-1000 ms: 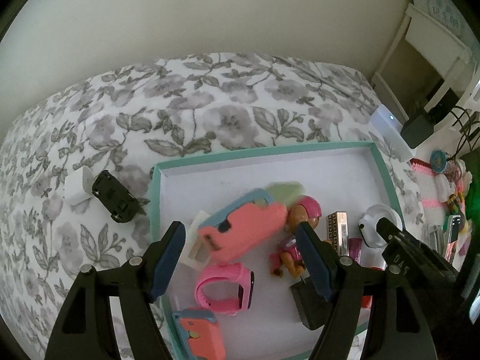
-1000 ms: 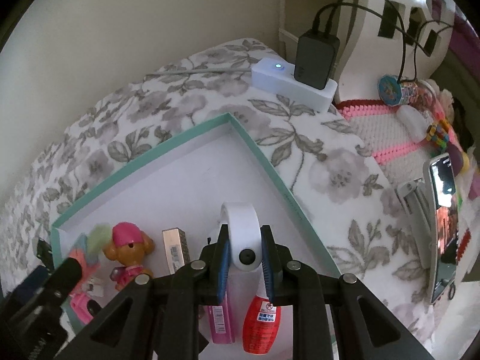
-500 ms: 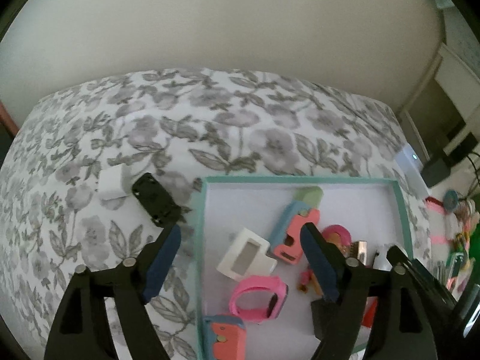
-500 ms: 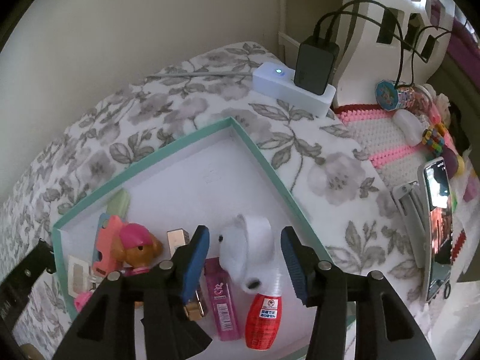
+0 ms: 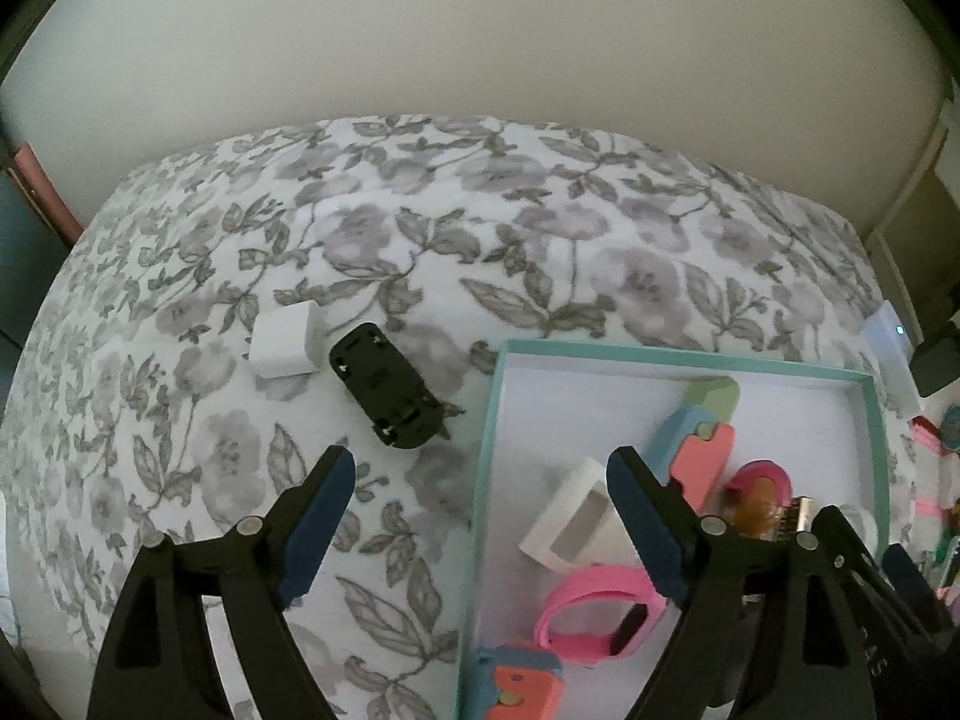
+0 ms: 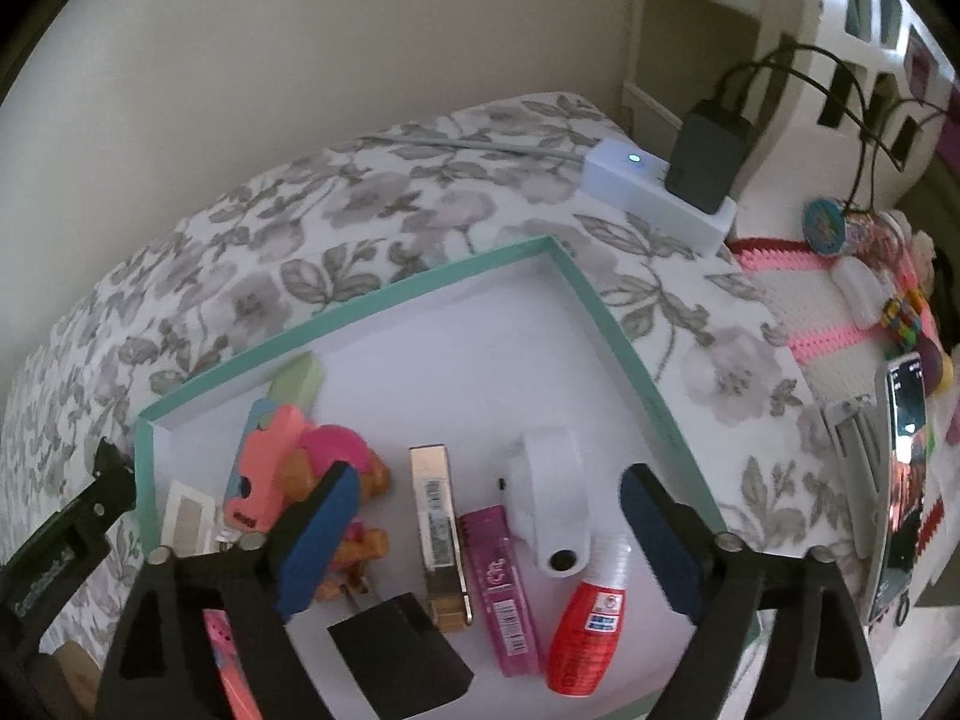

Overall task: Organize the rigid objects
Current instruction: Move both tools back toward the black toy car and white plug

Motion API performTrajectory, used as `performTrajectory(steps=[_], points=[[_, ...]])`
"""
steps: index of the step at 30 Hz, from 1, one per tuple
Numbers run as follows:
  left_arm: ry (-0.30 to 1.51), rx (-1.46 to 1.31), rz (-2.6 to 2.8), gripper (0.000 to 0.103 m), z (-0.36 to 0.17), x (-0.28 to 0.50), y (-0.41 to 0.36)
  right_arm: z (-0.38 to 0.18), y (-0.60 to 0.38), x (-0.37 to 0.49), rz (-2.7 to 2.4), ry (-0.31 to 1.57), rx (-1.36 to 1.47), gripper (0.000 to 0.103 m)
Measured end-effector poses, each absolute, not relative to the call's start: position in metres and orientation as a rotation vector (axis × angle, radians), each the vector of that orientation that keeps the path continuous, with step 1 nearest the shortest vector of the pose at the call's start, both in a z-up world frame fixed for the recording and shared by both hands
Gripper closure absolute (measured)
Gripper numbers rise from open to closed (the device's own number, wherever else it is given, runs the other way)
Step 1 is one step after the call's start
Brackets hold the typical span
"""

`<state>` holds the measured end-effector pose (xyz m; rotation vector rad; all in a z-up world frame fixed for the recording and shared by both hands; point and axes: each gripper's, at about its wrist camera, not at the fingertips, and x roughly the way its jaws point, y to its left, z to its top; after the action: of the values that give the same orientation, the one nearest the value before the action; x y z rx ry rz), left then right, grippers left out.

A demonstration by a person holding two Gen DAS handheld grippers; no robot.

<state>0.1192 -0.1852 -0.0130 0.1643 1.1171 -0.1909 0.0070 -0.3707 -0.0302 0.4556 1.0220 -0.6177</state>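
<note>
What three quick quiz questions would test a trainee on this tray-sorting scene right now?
1. True or false: the black toy car lies inside the teal tray.
2. Multiple choice: the left hand-held gripper is (A) shut on the pink watch, (B) open and empty, (C) shut on the white block.
3. Fill in: in the right wrist view, the red bottle lies beside the ____ lead case.

Key: 1 false, it lies on the floral bedspread outside the tray; 2 B; 3 pink.

Left claw (image 5: 480, 516) and right claw (image 6: 492, 531) gape, holding nothing.
</note>
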Motion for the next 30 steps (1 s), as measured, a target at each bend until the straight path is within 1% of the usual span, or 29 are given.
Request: performTrajectory(steps=[1,3,24,30], points=[[1.115,0.167,-0.188,0.016,-0.014,0.120,-0.184,-0.030,-0.369,0.008,-0.614,1.021,0.450,0.004],[1.113,0.174,-0.176,0.016,-0.015,0.121,-0.182,-0.029,-0.365,0.009,-0.604,1.018,0.435,0.001],[1.142,0.085,-0.088,0.016,-0.020,0.133,-0.153,-0.028,-0.352,0.018,-0.537,1.021,0.378,0.000],[1.169,0.030,-0.039,0.016,-0.018,0.143,-0.126,-0.023,-0.331,0.029,-0.460,1.005,0.345,0.000]])
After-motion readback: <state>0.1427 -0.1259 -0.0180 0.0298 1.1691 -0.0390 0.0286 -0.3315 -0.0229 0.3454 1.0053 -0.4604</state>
